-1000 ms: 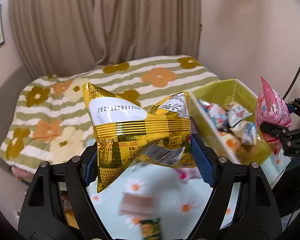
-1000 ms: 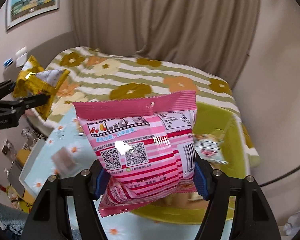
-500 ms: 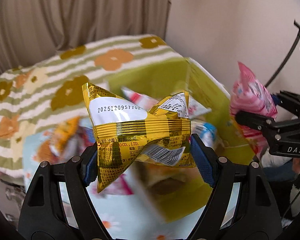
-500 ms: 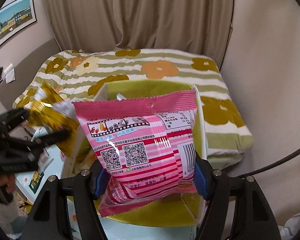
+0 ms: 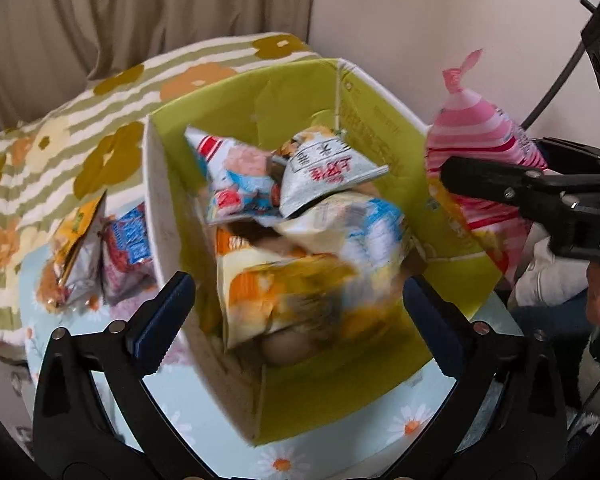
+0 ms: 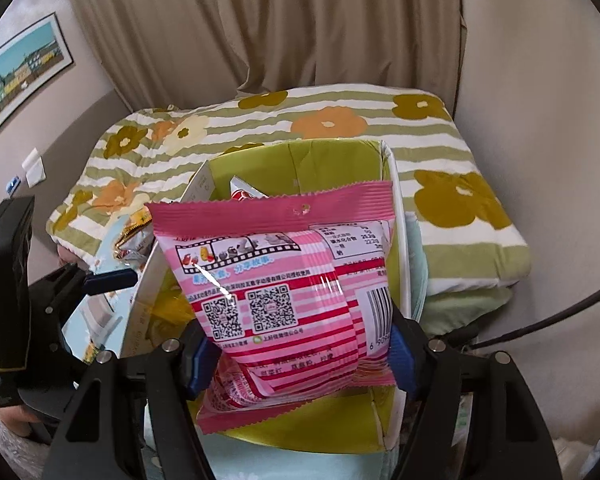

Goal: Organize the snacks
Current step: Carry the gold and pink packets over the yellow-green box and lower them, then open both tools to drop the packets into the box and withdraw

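A lime-green open box (image 5: 380,112) holds several snack packets. A blurred yellow packet (image 5: 292,292) lies on top of them, between and below my left gripper's spread fingers. My left gripper (image 5: 300,300) is open and empty over the box's near end. My right gripper (image 6: 296,348) is shut on a pink striped snack bag (image 6: 284,280) and holds it over the box (image 6: 340,156). The pink bag (image 5: 480,128) also shows in the left wrist view, at the box's right wall.
Two snack packets (image 5: 100,256) lie on the light blue daisy-print table (image 5: 340,452) left of the box. A bed with a striped flower blanket (image 6: 380,120) stands behind, curtains and walls beyond it. The left gripper's body (image 6: 28,300) is close to the box's left side.
My left gripper opened and let go of the yellow packet, which now lies in the box. Both grippers have moved over the box. The pink bag stays gripped.
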`<act>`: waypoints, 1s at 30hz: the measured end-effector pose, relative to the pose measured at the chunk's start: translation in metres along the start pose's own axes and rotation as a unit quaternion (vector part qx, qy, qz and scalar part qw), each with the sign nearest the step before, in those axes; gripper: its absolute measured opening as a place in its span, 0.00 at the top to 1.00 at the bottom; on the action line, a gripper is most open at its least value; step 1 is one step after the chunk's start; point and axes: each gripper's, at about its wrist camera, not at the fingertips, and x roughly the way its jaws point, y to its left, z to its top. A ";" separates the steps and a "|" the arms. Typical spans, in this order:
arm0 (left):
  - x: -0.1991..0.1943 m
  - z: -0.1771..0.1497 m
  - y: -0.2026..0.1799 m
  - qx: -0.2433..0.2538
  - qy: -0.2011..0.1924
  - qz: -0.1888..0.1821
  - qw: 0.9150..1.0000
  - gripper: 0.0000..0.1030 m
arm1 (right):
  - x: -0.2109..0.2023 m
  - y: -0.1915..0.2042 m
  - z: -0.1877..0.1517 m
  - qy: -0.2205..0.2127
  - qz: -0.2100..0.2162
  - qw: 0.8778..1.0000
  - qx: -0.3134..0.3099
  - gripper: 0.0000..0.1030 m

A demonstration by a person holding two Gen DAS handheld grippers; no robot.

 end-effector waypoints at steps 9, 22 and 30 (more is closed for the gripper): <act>-0.020 -0.016 0.024 -0.037 -0.011 0.022 0.999 0.00 | 0.010 0.002 -0.005 0.020 0.018 1.000 0.012 0.35; -0.033 -0.031 0.041 -0.068 -0.009 0.045 0.997 0.00 | -0.001 0.013 -0.017 -0.031 0.018 0.999 -0.013 0.04; -0.054 -0.048 0.045 -0.084 -0.029 0.068 0.994 0.00 | -0.013 0.013 -0.016 -0.042 0.043 0.998 -0.004 0.04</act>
